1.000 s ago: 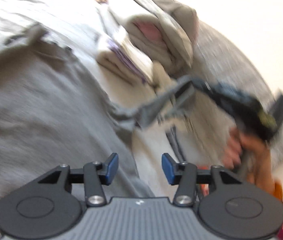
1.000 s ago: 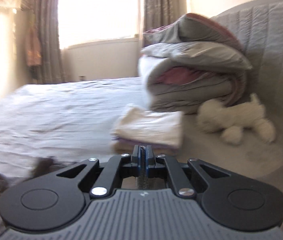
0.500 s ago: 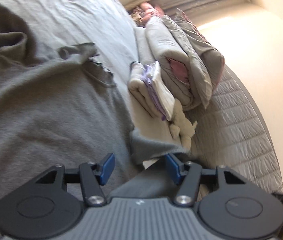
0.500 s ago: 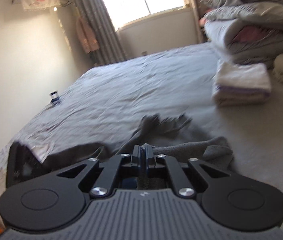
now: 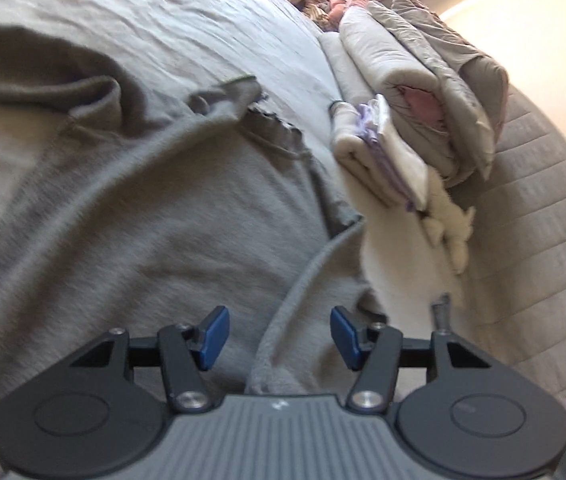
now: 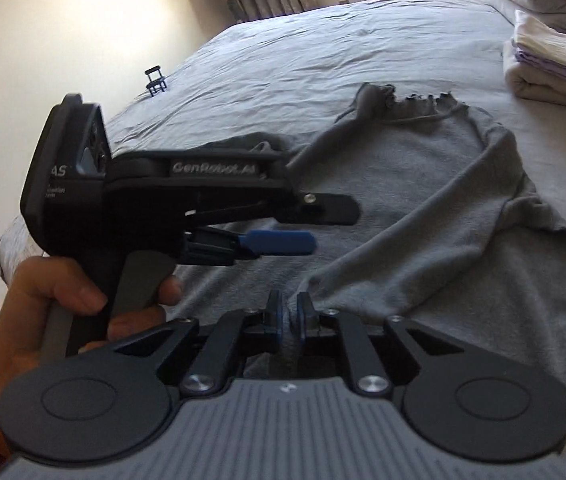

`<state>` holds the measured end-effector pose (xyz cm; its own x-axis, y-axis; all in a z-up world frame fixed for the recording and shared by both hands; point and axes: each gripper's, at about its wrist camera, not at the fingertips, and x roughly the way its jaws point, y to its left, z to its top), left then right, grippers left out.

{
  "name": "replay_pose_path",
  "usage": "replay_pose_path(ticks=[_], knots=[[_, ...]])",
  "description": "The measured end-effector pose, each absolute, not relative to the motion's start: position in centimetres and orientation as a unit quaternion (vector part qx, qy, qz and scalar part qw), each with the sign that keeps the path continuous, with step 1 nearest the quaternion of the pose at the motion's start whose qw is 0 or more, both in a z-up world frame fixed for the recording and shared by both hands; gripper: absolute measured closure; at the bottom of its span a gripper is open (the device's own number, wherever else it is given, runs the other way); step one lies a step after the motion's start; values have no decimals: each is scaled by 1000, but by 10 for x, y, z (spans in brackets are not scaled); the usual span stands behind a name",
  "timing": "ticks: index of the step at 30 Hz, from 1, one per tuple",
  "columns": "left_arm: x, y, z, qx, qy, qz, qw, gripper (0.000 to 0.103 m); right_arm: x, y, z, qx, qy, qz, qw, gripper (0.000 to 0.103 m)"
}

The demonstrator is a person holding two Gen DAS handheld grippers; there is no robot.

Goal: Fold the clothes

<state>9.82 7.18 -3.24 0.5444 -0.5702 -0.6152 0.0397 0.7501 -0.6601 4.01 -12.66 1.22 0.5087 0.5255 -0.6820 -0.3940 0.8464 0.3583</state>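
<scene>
A grey knit garment (image 5: 131, 208) lies spread on the bed, with one side folded inward over its body (image 6: 423, 216). My left gripper (image 5: 279, 336) is open just above it. A raised edge of the cloth runs between its blue pads (image 5: 213, 338) without being pressed. In the right wrist view a hand (image 6: 63, 292) holds this left gripper (image 6: 333, 226) low over the garment. My right gripper (image 6: 289, 316) has its jaws opening by a narrow gap. A bunched fold of the grey garment is still caught between its pads.
A folded stack of cream and lilac cloth (image 5: 379, 156) lies beside rolled quilts (image 5: 423, 80) and a white plush toy (image 5: 451, 216), against the padded headboard (image 5: 543, 240). A small black object (image 6: 155, 80) stands near the bed's far left edge. Wrinkled sheet (image 6: 323, 48) stretches beyond the garment.
The right gripper has come down with the garment's edge and tipped toward the bed, and its jaws have parted slightly. The left gripper has entered its view. The lifted cloth now lies folded over.
</scene>
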Motion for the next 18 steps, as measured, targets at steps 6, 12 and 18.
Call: replay_pose_path(ticks=[6, 12, 18], knots=[[104, 79, -26, -263, 415, -139, 860, 46, 60, -176, 25, 134, 393, 209, 886, 59], [122, 112, -14, -217, 374, -84, 898, 46, 109, -233, 18, 202, 375, 143, 893, 59], [156, 146, -11, -165, 345, -19, 924, 46, 149, -280, -12, 318, 370, 112, 866, 60]])
